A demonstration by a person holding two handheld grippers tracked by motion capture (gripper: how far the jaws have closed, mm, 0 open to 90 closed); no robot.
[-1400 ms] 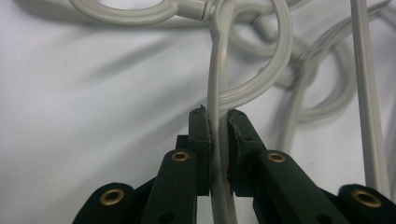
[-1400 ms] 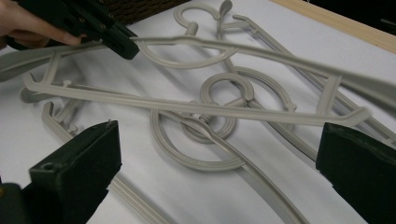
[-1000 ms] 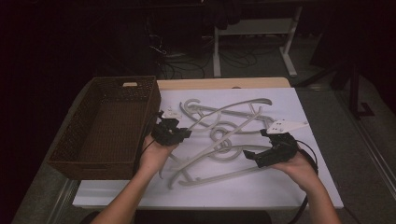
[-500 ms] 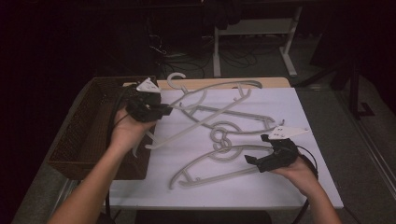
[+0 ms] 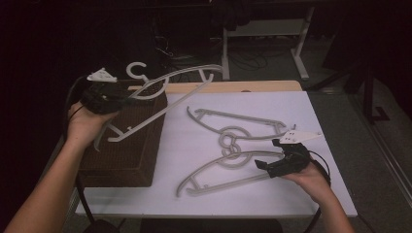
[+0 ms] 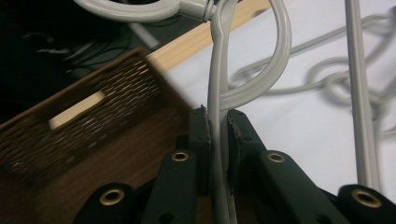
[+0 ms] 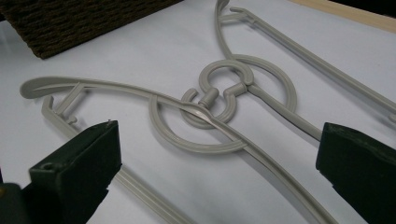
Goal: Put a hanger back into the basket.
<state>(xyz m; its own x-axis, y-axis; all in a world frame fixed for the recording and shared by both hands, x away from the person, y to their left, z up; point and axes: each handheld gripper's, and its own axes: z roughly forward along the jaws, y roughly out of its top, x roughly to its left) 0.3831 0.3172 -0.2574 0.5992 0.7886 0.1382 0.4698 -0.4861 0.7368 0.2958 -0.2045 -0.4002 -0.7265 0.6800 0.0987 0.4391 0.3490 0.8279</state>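
From above, the left gripper [image 5: 127, 99] holds a grey hanger [image 5: 165, 97] over the wicker basket [image 5: 126, 150], long axis slanting up-right; its own view shows fingers [image 6: 201, 140] pinching the rib. Right gripper [image 5: 266, 165] gapes wide.

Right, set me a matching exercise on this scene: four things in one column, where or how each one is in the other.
1. left gripper
2. right gripper
3. basket
4. two hangers on the white table top

a. hooks linked together
b. open, low over the table
c. shut on a raised hanger
d. at the table's left edge

Pairs: 1-c, 2-b, 3-d, 4-a
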